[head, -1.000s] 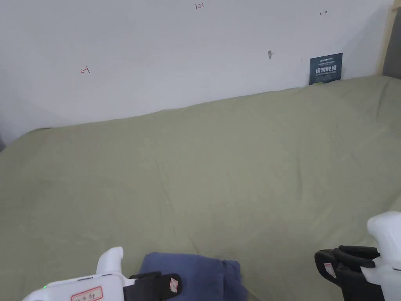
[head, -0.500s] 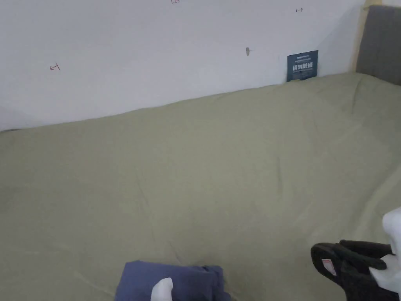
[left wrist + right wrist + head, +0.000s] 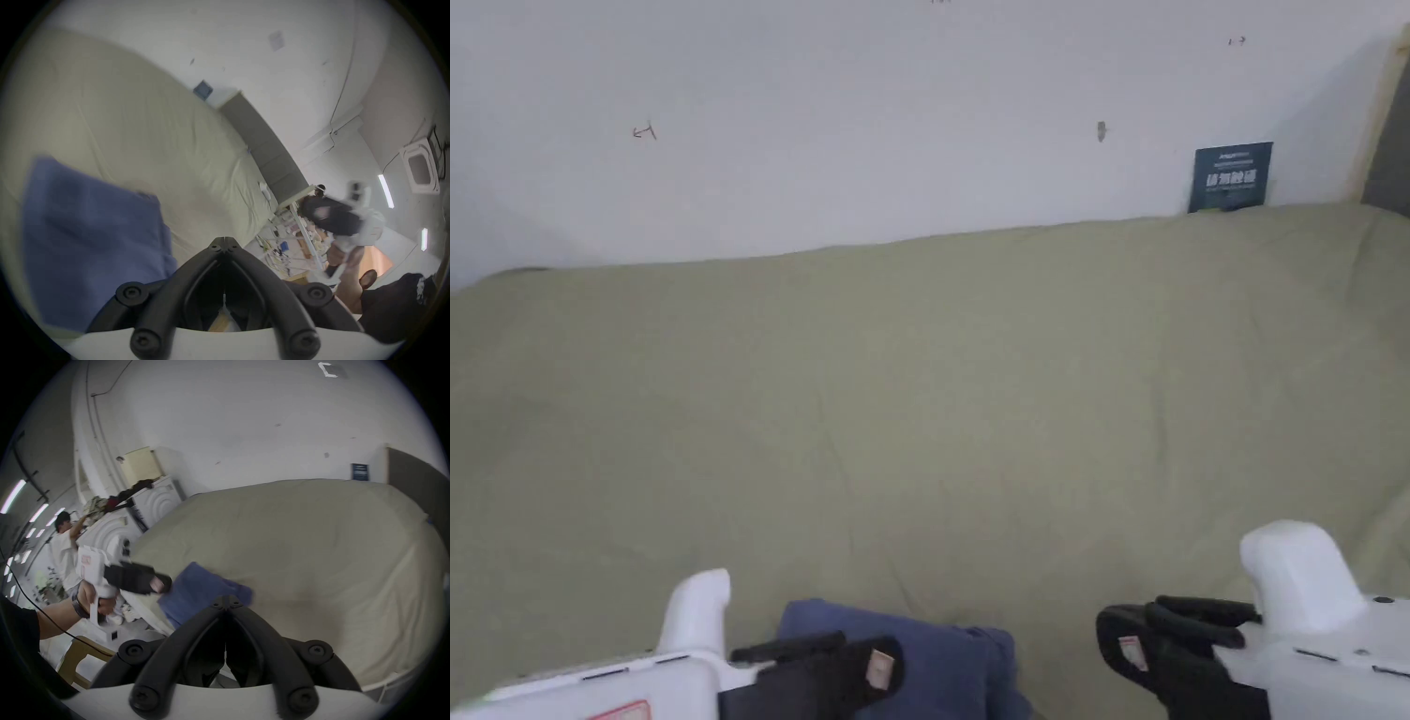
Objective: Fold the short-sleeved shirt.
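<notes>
At the bed's near edge, the left gripper (image 3: pixel 877 664) and the right gripper (image 3: pixel 1127 647) hover with jaws pressed together, holding nothing. The folded blue shirt (image 3: pixel 942 661) lies between them, just at the left gripper's 3 o'clock. Bare green sheet (image 3: pixel 975 394) stretches toward 12 o'clock to the white wall (image 3: pixel 872 112).

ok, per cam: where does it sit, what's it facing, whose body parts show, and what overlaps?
Head view: on the head, looks down over the green bed to the wall; left gripper and right gripper at the bottom edge.
Left gripper view: facing along the bed toward the headboard; own closed fingers.
Right gripper view: facing across the bed; own closed fingers, plus the left hand.
Shared by all: the blue shirt.
</notes>
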### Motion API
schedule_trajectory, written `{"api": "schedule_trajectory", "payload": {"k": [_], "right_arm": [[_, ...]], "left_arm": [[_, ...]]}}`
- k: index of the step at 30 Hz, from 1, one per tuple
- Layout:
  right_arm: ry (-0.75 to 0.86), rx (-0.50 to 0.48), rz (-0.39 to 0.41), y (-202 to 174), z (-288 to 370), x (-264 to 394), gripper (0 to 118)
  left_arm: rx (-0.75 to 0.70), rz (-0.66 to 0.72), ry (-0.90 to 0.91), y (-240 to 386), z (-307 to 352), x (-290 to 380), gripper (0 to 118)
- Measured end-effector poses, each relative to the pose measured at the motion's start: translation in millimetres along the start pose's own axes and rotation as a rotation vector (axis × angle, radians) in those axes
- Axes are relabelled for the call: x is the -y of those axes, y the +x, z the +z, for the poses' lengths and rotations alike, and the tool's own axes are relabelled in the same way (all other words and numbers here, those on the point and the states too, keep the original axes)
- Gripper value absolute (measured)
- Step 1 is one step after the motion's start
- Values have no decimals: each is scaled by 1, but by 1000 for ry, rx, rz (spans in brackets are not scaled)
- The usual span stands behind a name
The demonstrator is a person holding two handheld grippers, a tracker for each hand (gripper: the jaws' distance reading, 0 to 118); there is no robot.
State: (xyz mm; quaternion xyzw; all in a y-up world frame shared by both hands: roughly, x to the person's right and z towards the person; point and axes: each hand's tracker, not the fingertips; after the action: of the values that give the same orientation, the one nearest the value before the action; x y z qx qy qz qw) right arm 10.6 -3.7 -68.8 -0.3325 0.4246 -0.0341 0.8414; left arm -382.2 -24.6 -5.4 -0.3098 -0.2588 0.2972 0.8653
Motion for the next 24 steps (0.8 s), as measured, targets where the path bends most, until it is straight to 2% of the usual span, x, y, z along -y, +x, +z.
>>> {"api": "schedule_trajectory", "payload": {"k": [4, 5, 8, 9, 10, 15, 17, 19, 20, 21, 22, 23, 24], "right_arm": [[7, -313, -71, -7, -70, 14, 0], [-8, -412, -108, -6, -88, 19, 0], [-70, -543, -265, -2, -148, 40, 0], [-89, -560, -313, 2, -163, 47, 0], [-116, -520, -371, 6, -178, 56, 0], [-211, -393, -551, 43, -206, 99, 0], [-144, -477, -610, 53, -199, 111, 0], [-146, -416, -522, 49, -194, 106, 0], [-155, -426, -525, 47, -193, 105, 0], [-157, -423, -528, 47, -193, 104, 0], [-158, -425, -528, 48, -193, 104, 0], [-159, -426, -524, 49, -192, 104, 0], [-153, -419, -516, 48, -190, 104, 0]], "left_arm": [[-168, 6, 107, -26, 66, -5, 0], [-191, 19, 134, -33, 79, -2, 0], [-234, 100, 191, -58, 110, 7, 0], [-245, 119, 189, -63, 115, 10, 0], [-263, 116, 191, -68, 120, 14, 0], [-287, 152, 142, -91, 120, 25, 0], [-260, 151, 95, -100, 113, 24, 0], [-253, 136, 79, -101, 100, 20, 0], [-219, 140, 47, -106, 91, 16, 7], [-179, 161, 31, -113, 84, 13, 25], [-133, 193, 3, -123, 71, 8, 71], [-127, 205, -15, -132, 60, 3, 102], [-122, 211, -60, -140, 46, 1, 118]]}}
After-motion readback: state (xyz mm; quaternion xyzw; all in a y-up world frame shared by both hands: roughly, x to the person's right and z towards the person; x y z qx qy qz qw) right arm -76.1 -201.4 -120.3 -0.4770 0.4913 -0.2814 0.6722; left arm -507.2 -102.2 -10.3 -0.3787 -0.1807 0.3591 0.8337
